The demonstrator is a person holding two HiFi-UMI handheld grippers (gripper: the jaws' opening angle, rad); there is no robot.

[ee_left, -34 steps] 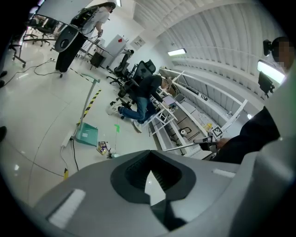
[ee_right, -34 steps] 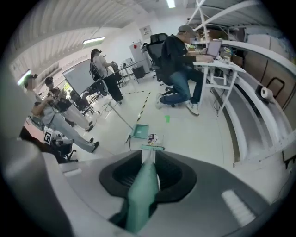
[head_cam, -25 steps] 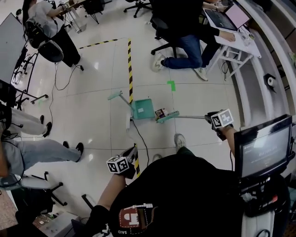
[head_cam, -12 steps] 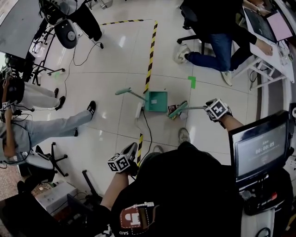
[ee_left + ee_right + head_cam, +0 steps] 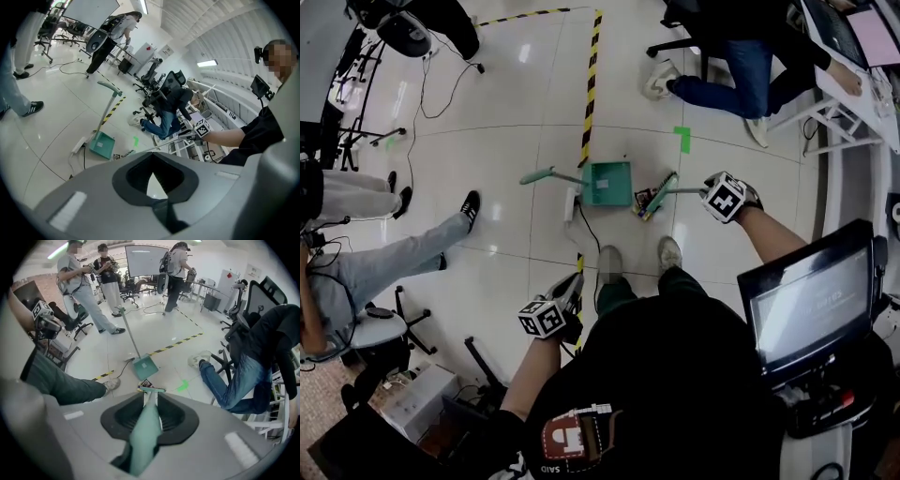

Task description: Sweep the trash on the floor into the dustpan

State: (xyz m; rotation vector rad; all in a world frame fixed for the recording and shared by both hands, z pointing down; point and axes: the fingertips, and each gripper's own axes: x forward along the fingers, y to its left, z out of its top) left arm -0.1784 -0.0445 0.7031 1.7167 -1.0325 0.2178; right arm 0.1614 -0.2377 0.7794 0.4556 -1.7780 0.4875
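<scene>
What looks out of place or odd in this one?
A small packet of trash lies on the floor between the dustpan and the broom head. A power strip lies loose on the dustpan's other side.

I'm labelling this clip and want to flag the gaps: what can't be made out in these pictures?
- What the trash actually is: it is too small in the head view, and the broom head half covers it in the right gripper view.
- Whether the dustpan already holds small bits: too small in every view.
- The print on the screen: blurred and too small in the head view.
</scene>
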